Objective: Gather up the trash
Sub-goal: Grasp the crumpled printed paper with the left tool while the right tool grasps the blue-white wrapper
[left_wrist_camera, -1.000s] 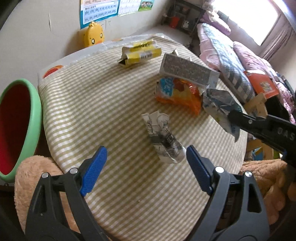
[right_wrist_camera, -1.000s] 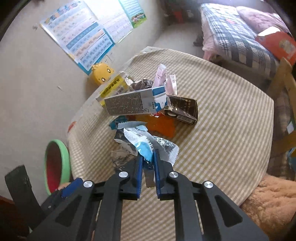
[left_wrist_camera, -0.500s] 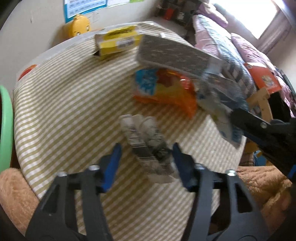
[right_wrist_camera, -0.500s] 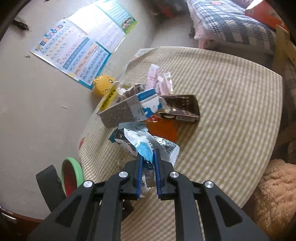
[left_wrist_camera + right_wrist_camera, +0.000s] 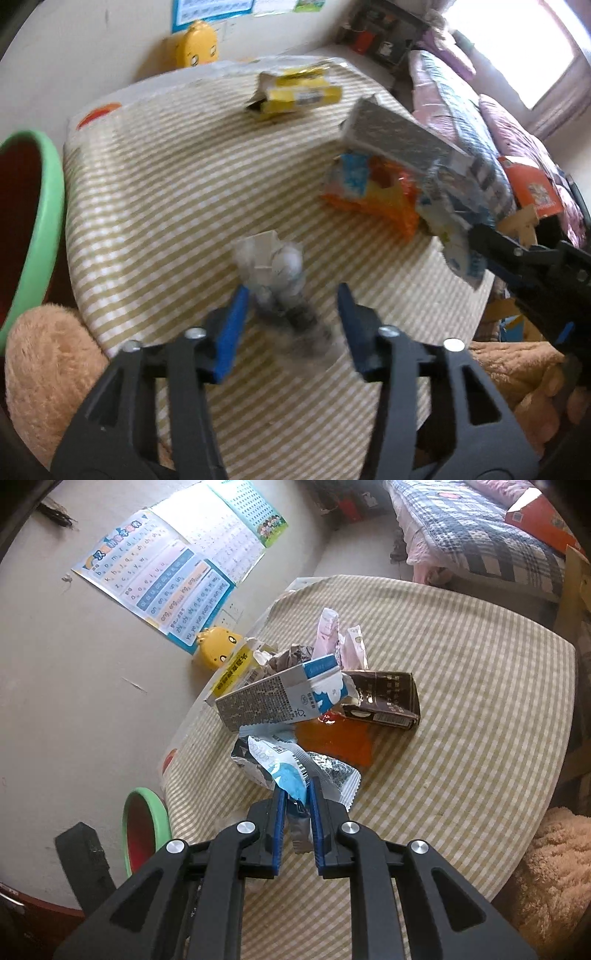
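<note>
My left gripper (image 5: 291, 299) is open, its blue pads on either side of a crumpled grey-white wrapper (image 5: 275, 269) on the checked table (image 5: 159, 192). My right gripper (image 5: 295, 794) is shut on a blue and silver foil wrapper (image 5: 284, 764), held above the table; it also shows in the left wrist view (image 5: 450, 221). More trash lies beyond: a grey and blue milk carton (image 5: 280, 698), an orange packet (image 5: 336, 738), a dark brown box (image 5: 384, 698), a yellow box (image 5: 295, 96) and pink wrappers (image 5: 332, 635).
A green-rimmed red bin (image 5: 26, 221) stands left of the table, also low left in the right wrist view (image 5: 144, 827). A yellow chick toy (image 5: 195, 44) sits by the wall. A tan plush cushion (image 5: 48, 369) lies near the front edge. A bed (image 5: 480, 528) is behind.
My left gripper has closed in around the crumpled wrapper and its jaws have narrowed from wide open. My right gripper has kept its hold on the foil wrapper and lifted slightly.
</note>
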A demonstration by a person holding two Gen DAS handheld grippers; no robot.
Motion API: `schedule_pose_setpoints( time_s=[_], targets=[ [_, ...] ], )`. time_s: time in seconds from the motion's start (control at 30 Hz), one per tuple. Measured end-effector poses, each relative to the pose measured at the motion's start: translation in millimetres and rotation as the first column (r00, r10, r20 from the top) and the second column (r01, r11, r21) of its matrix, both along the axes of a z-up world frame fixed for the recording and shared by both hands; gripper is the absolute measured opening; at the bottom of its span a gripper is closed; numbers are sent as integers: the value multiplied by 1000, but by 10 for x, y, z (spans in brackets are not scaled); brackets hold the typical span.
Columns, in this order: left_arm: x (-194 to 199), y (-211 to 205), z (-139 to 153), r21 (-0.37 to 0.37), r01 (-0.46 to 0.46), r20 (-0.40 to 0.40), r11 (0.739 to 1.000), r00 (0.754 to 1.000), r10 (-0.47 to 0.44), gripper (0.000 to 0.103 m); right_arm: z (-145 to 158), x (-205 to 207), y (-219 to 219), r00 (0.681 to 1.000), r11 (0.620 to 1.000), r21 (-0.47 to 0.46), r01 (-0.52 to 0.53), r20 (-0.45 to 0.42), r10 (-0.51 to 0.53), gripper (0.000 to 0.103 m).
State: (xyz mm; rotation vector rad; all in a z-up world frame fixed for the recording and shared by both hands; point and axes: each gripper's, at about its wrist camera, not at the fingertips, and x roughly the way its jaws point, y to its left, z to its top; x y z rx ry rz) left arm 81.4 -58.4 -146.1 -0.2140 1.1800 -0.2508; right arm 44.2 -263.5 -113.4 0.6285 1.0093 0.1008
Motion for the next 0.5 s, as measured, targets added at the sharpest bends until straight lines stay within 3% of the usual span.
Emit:
schedule_pose_setpoints(
  time_s=[0.07, 0.13, 0.4, 0.5],
  targets=[
    [6, 37, -52, -8, -17, -23, 1000, 1000, 16, 54, 1, 3, 10, 1000, 1000, 4, -3, 2, 3, 13],
    [8, 42, -74, 2, -29, -34, 1000, 999, 29, 63, 3, 1, 11, 1000, 1000, 10, -5, 7, 5, 13],
    [-16, 45, -198, 59, -37, -60, 998, 997, 41, 63, -26, 2, -14, 1000, 999, 41, -6, 12, 6, 13],
    [-26, 53, -212, 52, -30, -67, 998, 997, 33, 40, -14, 2, -7, 1000, 1000, 28, -2, 23, 1, 13]
  ],
)
